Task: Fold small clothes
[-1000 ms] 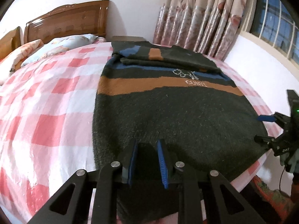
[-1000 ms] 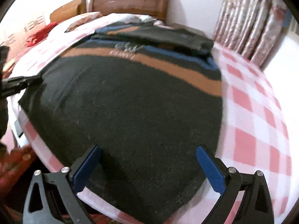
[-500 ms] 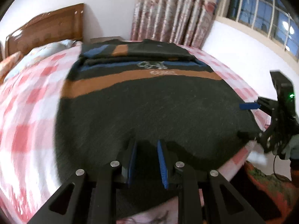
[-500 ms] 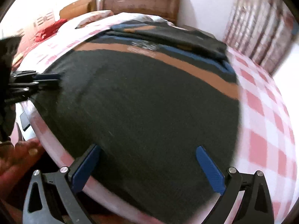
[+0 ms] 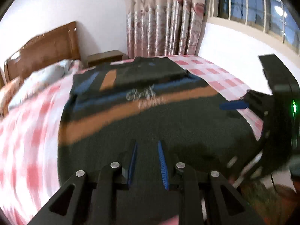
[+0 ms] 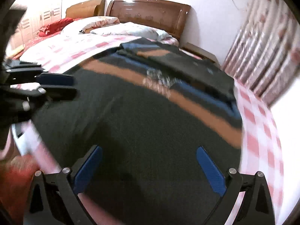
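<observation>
Gripping the near hem of the dark striped sweater (image 5: 168, 123) spread on the checked bed (image 5: 28, 131), my left gripper (image 5: 147, 161) stayed narrow; my right gripper (image 6: 149, 161) gaped wide above it.

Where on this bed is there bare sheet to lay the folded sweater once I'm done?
Bare checked sheet runs between the sweater and the curtain. A second bare stretch lies on the sweater's other side, reaching up to the pillows. The middle and near edge are crowded: sweater, plus both grippers.
</observation>
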